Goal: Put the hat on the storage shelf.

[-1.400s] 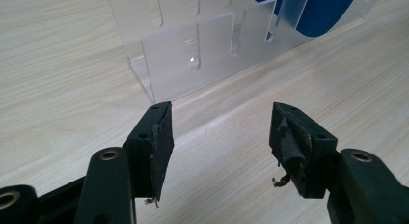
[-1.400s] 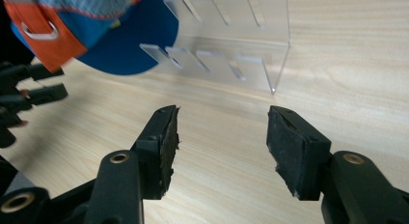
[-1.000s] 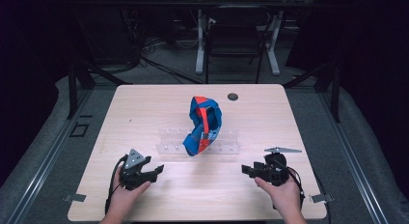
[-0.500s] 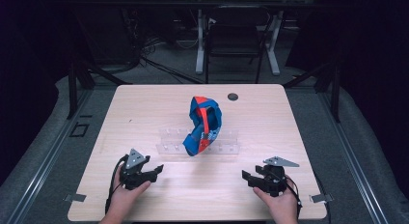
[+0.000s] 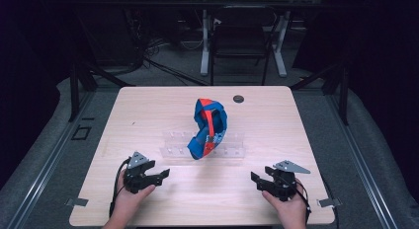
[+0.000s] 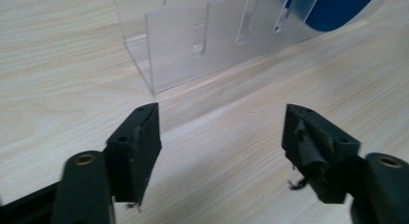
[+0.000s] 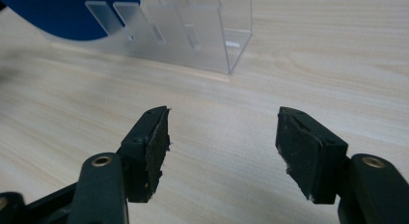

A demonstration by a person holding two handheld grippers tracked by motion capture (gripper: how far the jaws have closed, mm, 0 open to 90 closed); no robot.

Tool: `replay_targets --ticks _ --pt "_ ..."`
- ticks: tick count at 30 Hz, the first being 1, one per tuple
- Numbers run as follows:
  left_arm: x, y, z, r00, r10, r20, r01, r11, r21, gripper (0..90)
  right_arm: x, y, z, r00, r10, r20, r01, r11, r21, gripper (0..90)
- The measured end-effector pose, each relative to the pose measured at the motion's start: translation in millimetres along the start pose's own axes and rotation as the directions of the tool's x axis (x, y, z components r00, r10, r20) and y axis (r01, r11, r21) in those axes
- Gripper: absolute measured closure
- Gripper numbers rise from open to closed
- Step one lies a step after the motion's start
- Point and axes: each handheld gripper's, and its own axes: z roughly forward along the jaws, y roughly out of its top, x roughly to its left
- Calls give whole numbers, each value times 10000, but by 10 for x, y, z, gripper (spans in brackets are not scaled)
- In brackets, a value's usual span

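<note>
Item: blue and red shoe (image 5: 208, 127), standing on edge in a clear acrylic rack (image 5: 202, 145) at mid-table. It lies ahead of both sets of fingers and between them, well apart from each, untouched. In the left gripper view a patch of its blue (image 6: 333, 7) shows behind the rack's slotted dividers (image 6: 193, 40), beyond and to the right of the fingertips; in the right gripper view the blue (image 7: 67, 14) sits beyond and to the left of them, behind the rack (image 7: 193, 31).

Left gripper (image 5: 159, 174): held low near the table's near edge, jaws spread wide, bare wood between the pads (image 6: 144, 147).

Right gripper (image 5: 261, 179): likewise low near the near edge, jaws having just finished opening to full spread, nothing between the pads (image 7: 156, 147).

Surface: pale wood-grain table (image 5: 148, 110); a small dark round disc (image 5: 238, 98) lies past the shoe, toward the far edge.

Room: dim; grey floor (image 5: 44, 155), dark cables, a second table's white legs (image 5: 203, 41) and a dark chair (image 5: 239, 41) beyond.
</note>
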Motion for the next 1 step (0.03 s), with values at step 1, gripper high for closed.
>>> replay_targets --ticks 1 --pt "0 0 0 10000 0 0 0 10000 0 275 -9 3 -12 10000 61 2 -61 9999 -134 358"
